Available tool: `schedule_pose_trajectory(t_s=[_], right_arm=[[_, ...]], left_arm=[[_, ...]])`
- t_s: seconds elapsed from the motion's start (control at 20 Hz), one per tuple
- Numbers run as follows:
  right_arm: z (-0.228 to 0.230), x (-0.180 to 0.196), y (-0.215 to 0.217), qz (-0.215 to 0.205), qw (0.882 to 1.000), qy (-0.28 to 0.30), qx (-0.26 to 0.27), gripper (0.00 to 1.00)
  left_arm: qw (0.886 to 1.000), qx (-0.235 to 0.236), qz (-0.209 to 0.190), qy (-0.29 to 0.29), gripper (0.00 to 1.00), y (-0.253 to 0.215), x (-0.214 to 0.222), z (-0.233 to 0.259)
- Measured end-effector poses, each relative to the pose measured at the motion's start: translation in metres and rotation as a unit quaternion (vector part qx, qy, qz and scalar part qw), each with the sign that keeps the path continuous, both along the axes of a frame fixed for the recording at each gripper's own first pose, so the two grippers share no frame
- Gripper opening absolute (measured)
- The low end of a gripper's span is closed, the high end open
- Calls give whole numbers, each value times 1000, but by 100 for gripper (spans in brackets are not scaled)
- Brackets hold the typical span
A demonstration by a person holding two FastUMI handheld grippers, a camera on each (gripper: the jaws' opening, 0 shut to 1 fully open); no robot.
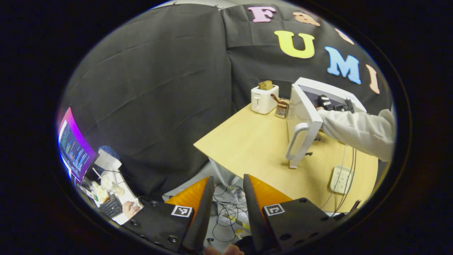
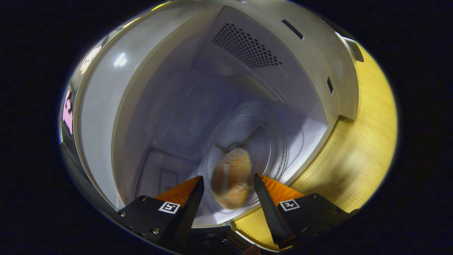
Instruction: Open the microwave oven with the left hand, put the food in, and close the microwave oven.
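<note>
Left gripper view: left tongs (image 1: 228,193) released, empty, held off the table's (image 1: 247,145) near corner, above cables on the floor. No legible brand anywhere; each finger carries a square printed marker. Microwave (image 1: 329,97) at the table's far right, door (image 1: 302,120) swung wide, handle facing here. A white sleeve (image 1: 357,129) reaches into the cavity, door edge partly hiding it. Toaster (image 1: 264,99) with bread in its slot sits left of the microwave. Power strip (image 1: 340,179) near the table's front edge. Right gripper view: right tongs (image 2: 229,194) released at the cavity mouth. Food (image 2: 231,177) lies on the glass turntable (image 2: 272,141), between the fingers, contact unclear.
</note>
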State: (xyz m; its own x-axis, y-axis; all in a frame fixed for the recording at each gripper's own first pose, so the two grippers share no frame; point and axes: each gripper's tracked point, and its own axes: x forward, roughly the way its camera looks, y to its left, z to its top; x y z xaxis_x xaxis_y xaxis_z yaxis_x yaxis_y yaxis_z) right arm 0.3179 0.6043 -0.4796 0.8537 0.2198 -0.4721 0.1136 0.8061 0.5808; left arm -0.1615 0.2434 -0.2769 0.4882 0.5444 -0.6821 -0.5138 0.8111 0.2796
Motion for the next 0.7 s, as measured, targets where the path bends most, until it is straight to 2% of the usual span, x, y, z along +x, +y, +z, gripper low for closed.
schedule_pose_trajectory(t_s=[0.05,0.1,0.35,0.45,0.55,0.65,0.7], right_arm=[[4,1,1,6,1000,0,4,89],[3,-7,0,12,1000,4,-2,98],[28,-23,-9,50,998,-24,-35,98],[34,-39,-13,72,996,-15,-43,98],[41,-57,-21,94,994,-10,-62,98],[51,-76,-34,113,989,-16,-89,98],[55,-87,-41,121,987,-16,-102,98]], left_arm=[[1000,-2,3,-2,56,0,-2,-1],[1000,-4,4,-4,56,1,-1,-1],[1000,-9,-9,-17,56,-3,-2,0],[999,-9,-19,-29,56,-4,0,3],[998,-13,-29,-48,63,-4,1,10],[997,-23,-38,-65,59,-4,-4,12],[996,-28,-42,-72,62,-3,-6,12]])
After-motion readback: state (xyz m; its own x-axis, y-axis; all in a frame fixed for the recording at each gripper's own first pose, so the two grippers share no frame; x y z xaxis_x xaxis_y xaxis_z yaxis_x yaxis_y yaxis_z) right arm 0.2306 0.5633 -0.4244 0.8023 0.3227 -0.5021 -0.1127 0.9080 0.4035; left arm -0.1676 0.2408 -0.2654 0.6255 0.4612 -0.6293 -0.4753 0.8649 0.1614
